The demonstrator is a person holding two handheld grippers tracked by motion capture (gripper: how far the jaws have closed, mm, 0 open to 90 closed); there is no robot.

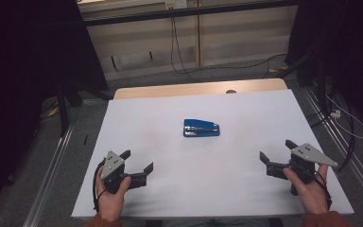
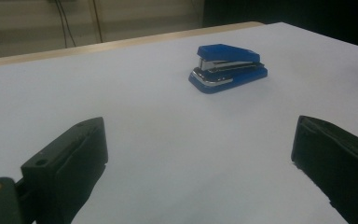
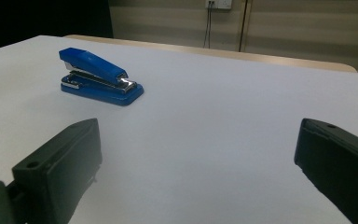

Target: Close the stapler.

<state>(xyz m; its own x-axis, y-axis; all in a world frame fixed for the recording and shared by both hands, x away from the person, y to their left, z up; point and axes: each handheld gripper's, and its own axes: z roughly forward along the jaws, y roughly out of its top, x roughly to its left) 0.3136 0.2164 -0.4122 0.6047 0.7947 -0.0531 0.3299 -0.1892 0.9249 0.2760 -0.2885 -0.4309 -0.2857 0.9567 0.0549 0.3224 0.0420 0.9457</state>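
Roughly at the middle of the white table [image 1: 246, 189] lies a blue stapler [image 1: 201, 127], resting flat on its base, closed, with nothing touching it. Its long axis runs across the table, left to right as the high view has it; the right gripper view shows the metal mouth pointing toward that gripper's side and the hinged, taller end away from it. No box, tray or other container is on the table, so nothing holds anything.

Both grippers sit near the person's edge, well apart from the stapler, which lies ahead of and between them. From the left gripper [image 1: 137, 162] it lies forward and to the right; from the right gripper [image 1: 277, 152] it lies forward and to the left. Neither looks clearly nearer; the left gripper may be slightly closer. Each gripper has its jaws spread wide and holds nothing, as both gripper views confirm, with bare tabletop showing between the black jaws.

Judging by the lie of the stapler, a grip across its narrow width would suit, so whichever hand reaches in would likely approach from the near side.
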